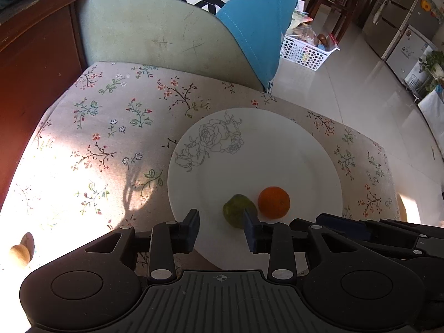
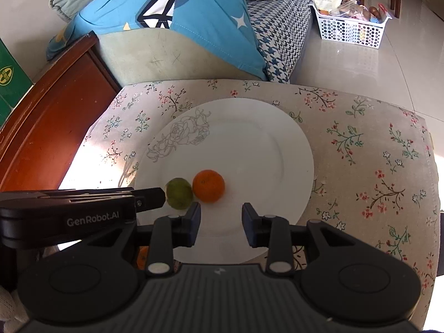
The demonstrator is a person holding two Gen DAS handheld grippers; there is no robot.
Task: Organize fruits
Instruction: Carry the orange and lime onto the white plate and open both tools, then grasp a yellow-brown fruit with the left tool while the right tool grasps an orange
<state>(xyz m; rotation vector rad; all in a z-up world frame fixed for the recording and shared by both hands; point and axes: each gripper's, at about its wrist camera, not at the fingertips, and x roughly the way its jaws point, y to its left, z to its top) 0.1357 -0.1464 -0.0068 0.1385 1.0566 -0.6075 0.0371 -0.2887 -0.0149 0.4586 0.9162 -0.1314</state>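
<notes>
Two fruits parked on the white plate [image 2: 277, 144] near its front edge: green citrus [image 2: 179, 193] touching the orange [image 2: 208, 186], probably grouped there so nothing rolls off the floral cloth on the worktop [image 2: 374, 149]. Both round with dimpled skin; plate glossy, with a faint rose outline. Left hand-held gripper [image 1: 221, 229] released, jaws spread, one pad right by the green one. Right hand-held gripper [image 2: 221, 223] also spread, holding nothing. Another brownish fruit [image 1: 20, 252] sitting way off left.

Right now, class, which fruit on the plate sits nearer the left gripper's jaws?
The green fruit, just left of the orange; one jaw overlaps it.
</notes>
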